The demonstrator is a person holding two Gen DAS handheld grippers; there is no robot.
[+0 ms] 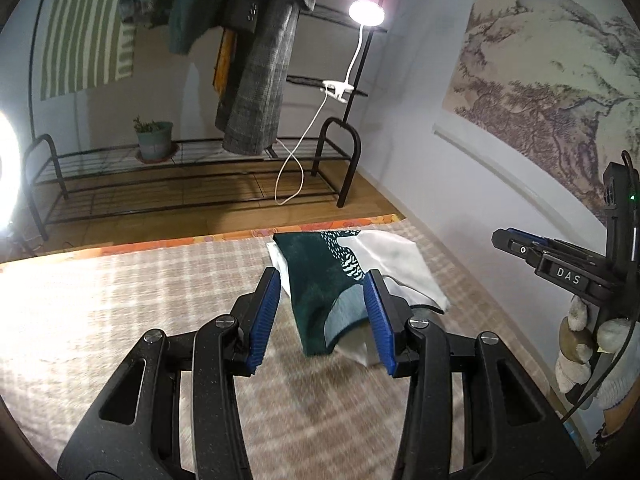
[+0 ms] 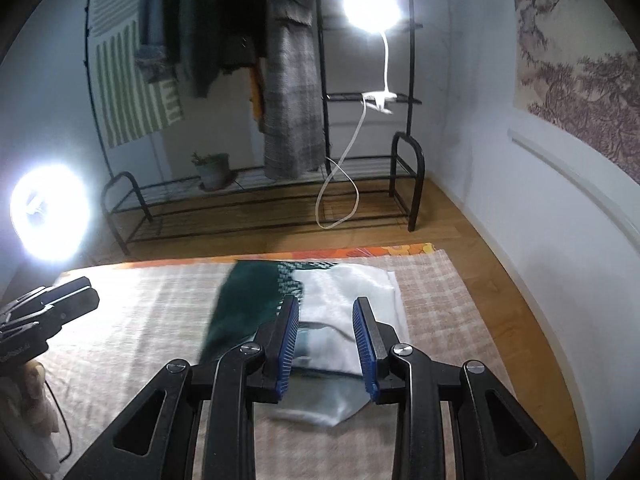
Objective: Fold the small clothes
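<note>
A small dark green and white garment (image 1: 308, 256) lies folded over on the checked blanket (image 1: 140, 300) near its far edge. My left gripper (image 1: 321, 280) hovers above the garment's near end. It is open, and its blue pads touch no cloth. In the right wrist view the same garment (image 2: 348, 284) shows its white part in front and its green part to the left. My right gripper (image 2: 326, 301) is open over it with nothing pinched. The right gripper's body (image 1: 560, 264) shows at the right edge, and the left one (image 2: 52, 304) at the left edge.
Beyond the blanket (image 2: 140, 300) lies a wooden floor with a black wire shoe rack (image 1: 180, 184) and a potted plant (image 1: 154, 140). Coats hang above the rack (image 1: 256, 80). A clip lamp (image 1: 366, 12) and a bright ring light (image 2: 48, 216) shine. The wall (image 1: 460, 200) runs along the right.
</note>
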